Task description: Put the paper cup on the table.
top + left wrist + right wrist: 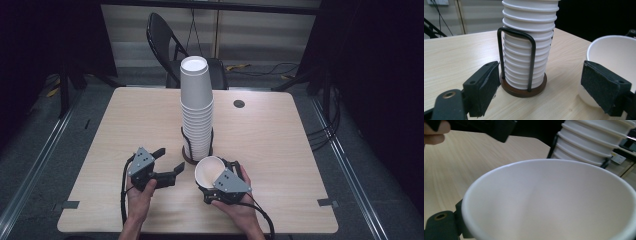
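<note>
**A tall stack of cups and one cup held near it**

The table [280, 130] is light wood with round corners. A black folding chair [160, 35] stands behind its far edge.

A tall stack of white paper cups [196, 110] stands near the middle of the table, a bit toward the near edge. It sits in a black wire holder [524, 60] with a round brown base. The wire loops go up the sides of the lowest cups.

The right gripper [220, 175] is just in front of the stack, by the near edge. Its fingers are closed on a single white cup [210, 171]. The cup is tipped, so its open mouth faces up and toward the stack. It is close to the holder's base.

The left gripper [167, 161] is to the left of the held cup. Its fingers [484, 87] are wide open with nothing between them, and they point at the holder.

A small dark round hole [239, 104] is in the table near the far edge.
</note>
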Available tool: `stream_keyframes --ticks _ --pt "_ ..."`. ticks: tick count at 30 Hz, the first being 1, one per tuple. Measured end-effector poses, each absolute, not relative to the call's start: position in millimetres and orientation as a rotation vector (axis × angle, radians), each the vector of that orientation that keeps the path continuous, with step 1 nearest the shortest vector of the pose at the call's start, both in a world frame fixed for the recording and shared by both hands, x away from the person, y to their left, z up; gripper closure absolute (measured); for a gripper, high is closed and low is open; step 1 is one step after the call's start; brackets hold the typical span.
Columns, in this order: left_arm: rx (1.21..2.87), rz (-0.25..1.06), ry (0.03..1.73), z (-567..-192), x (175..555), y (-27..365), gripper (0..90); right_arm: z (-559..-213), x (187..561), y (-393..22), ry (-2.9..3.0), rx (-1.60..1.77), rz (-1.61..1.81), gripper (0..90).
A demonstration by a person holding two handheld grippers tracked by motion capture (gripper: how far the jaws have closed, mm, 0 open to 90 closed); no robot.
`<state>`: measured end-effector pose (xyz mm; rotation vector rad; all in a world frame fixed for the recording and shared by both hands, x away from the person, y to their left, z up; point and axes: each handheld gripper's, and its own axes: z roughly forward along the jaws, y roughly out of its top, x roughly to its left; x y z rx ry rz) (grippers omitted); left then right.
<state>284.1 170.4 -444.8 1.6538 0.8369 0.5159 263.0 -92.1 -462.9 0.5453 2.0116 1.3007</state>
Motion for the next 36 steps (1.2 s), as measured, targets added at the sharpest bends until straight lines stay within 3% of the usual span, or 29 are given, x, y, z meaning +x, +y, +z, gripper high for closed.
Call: stream_keyframes --ticks 19,36 --pt "1.571 0.732 0.932 -483 275 176 15.6 -460 287 -131 1.936 0.815 1.417 10.5" --pt "1.554 0.778 0.949 -494 271 173 16.0 -448 328 -161 1.824 0.982 1.487 10.4"
